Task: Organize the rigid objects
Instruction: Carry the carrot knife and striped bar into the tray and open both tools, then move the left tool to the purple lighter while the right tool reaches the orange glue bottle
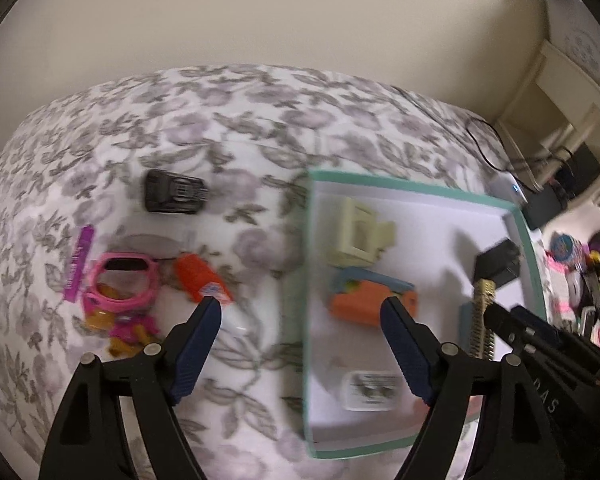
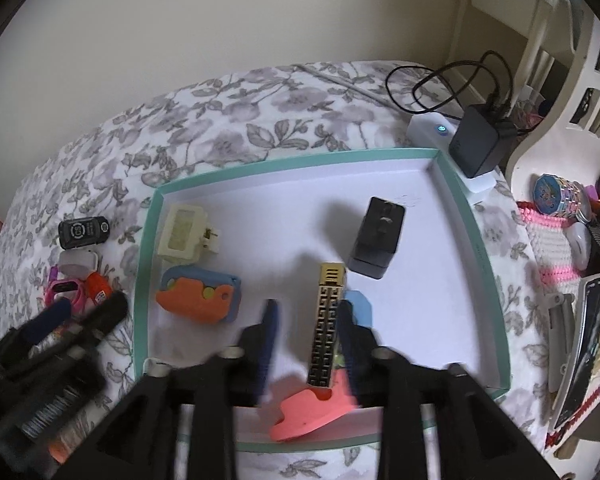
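A teal-rimmed white box (image 2: 484,264) (image 1: 310,264) lies on the floral bedspread. Inside it are a cream plastic part (image 2: 182,236), an orange-and-blue toy (image 2: 200,294), a black adapter (image 2: 376,242), a gold-and-black comb (image 2: 326,322) and a salmon foam shape (image 2: 312,408). My right gripper (image 2: 308,328) is open over the box, its fingers on either side of the comb. My left gripper (image 1: 302,312) is open above the box's left rim. Left of the box lie a pink watch (image 1: 120,284), an orange-capped tube (image 1: 200,282), a purple stick (image 1: 78,262) and a black device (image 1: 174,192).
A black charger (image 2: 480,144) on a white hub with cables sits past the box's far right corner. A pink mat with small items (image 2: 560,220), a phone (image 2: 584,344) and a grey clip (image 2: 558,344) lie to the right. White furniture (image 2: 560,60) stands beyond.
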Demonstrator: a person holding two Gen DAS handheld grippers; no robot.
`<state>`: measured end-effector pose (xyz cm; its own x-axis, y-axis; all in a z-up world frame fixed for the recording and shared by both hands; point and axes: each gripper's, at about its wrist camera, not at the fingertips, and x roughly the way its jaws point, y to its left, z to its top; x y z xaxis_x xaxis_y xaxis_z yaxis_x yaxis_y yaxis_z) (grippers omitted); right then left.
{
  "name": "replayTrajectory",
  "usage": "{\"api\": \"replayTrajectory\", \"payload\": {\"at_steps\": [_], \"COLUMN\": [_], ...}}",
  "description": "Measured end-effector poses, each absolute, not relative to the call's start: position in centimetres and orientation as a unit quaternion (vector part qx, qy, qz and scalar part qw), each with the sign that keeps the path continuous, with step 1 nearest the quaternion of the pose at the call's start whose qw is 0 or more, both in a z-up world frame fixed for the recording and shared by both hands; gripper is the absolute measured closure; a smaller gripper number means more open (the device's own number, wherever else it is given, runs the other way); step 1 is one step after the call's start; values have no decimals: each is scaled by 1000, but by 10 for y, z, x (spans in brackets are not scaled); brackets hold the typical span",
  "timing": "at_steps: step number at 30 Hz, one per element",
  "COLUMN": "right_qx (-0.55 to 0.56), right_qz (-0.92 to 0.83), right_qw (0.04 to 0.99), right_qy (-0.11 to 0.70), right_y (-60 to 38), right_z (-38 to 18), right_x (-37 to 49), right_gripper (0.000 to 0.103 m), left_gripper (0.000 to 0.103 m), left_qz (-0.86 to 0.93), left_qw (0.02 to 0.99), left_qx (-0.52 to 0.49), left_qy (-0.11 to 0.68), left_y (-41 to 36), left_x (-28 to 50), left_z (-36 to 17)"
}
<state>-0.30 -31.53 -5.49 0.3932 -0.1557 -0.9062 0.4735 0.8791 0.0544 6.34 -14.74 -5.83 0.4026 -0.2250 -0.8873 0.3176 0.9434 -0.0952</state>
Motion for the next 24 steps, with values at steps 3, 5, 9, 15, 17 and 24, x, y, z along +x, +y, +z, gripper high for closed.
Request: {"api": "replayTrajectory", "payload": {"at_steps": [3,5,9,15,17,24], "right_qx": [151,149,139,128,131,102], "right_qz": [-186,-180,-159,-120,-104,-55], "right_qw": [822,824,833,849,853,859], "right_qy": [517,516,511,498,494,498], "right_y": [-307,-299,-277,-230,-215,-156], "right_z": [-57,-57,-54,-45,-44,-52], "right_x": [2,6,17,40,47,73], "right_gripper": [42,38,33,28,28,28], "left_gripper": [8,5,5,5,5,5], "left_qz": [-139,-121,-85,-26,-14,16], "left_qw": [843,847,852,856,856,847], "left_qx": [37,26,-9,-52,-63,-90], "left_qy": [519,517,517,513,514,523], "left_y": [-126,-108,-61,9,27,76], "left_x": [73,80,96,114,118,132], "left_z": [-55,-52,-46,-42,-42,-53]}}
